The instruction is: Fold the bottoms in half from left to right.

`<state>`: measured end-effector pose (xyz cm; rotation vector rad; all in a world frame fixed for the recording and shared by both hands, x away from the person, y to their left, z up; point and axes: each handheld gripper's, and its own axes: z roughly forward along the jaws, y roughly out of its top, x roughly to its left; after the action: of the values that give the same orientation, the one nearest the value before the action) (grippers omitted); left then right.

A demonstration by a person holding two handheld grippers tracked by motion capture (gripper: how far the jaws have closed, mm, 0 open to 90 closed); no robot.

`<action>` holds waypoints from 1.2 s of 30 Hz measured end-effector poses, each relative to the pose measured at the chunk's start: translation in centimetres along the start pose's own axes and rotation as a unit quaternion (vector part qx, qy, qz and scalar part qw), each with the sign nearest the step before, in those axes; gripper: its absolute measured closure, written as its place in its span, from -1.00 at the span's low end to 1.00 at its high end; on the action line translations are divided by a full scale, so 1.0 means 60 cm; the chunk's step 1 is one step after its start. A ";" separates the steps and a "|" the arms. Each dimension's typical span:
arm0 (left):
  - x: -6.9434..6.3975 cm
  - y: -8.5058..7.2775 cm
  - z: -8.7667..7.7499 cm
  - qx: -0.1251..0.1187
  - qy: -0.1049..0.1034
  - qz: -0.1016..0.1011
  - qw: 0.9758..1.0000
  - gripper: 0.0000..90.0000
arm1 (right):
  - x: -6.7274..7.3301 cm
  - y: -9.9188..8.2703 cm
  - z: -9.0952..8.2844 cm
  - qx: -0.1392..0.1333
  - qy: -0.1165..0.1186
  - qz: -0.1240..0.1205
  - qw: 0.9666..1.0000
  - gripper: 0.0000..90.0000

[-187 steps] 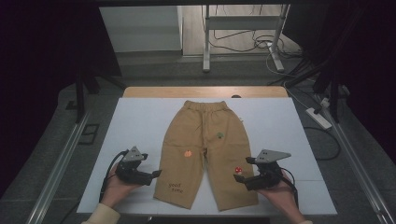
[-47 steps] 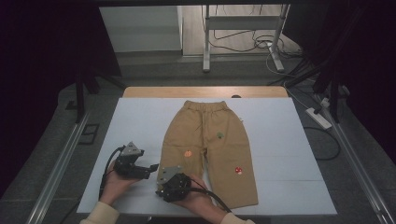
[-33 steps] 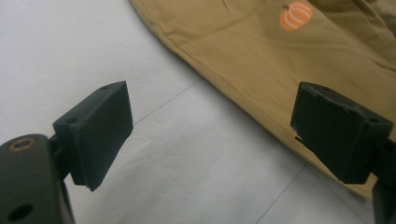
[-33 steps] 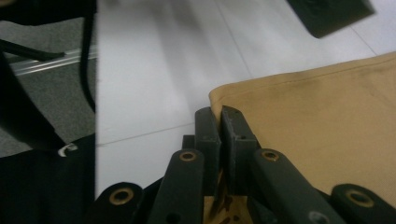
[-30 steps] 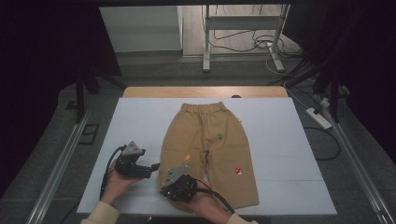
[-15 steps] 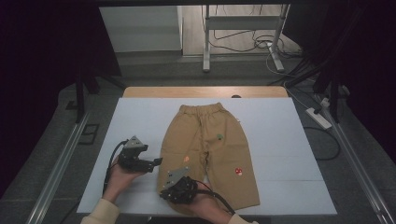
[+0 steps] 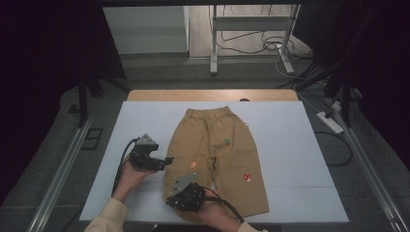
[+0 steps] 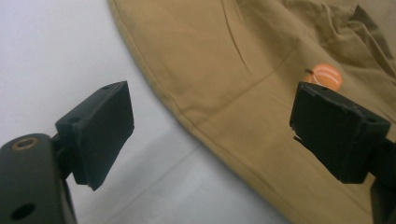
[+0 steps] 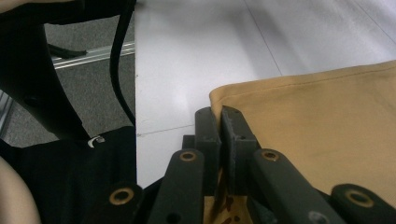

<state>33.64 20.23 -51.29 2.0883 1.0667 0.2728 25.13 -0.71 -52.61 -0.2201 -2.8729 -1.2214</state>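
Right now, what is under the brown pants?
The pants lie flat on the white table, which shows all around them. Anything hidden beneath the cloth cannot be seen. The right gripper pinches a leg's hem.

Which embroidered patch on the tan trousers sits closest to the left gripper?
The orange pumpkin patch, on the trouser leg beside the left gripper. The green patch and red mushroom patch lie farther right.

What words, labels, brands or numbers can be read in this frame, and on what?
None can be read.
Tan trousers: small pictures, no lettering, among them an orange pumpkin and a red mushroom.
Dark fabric in the right gripper view: a small white mark, too small to read.
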 end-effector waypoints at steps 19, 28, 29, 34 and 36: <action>0.020 0.042 0.049 0.024 0.005 0.001 1.000 -0.68 | -0.001 -0.002 0.001 0.004 0.001 -0.001 1.000 0.90; 0.030 0.057 0.061 0.023 0.007 -0.001 1.000 -0.68 | 0.000 -0.003 0.002 0.001 0.001 0.000 1.000 0.90; 0.032 0.058 0.063 0.023 0.007 -0.002 1.000 -0.68 | 0.000 -0.003 0.002 0.002 0.001 0.000 1.000 0.90; 0.032 0.064 0.081 0.030 0.007 -0.006 1.000 -0.68 | 0.000 -0.003 0.002 0.000 0.001 0.001 1.000 0.90; 0.034 0.069 0.089 0.033 0.007 -0.006 0.999 -0.68 | 0.000 -0.003 0.000 -0.001 0.001 0.001 1.000 0.90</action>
<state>40.02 17.43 -52.32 2.1398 1.1100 0.2487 25.11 -0.80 -52.74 -0.2218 -2.8694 -1.2237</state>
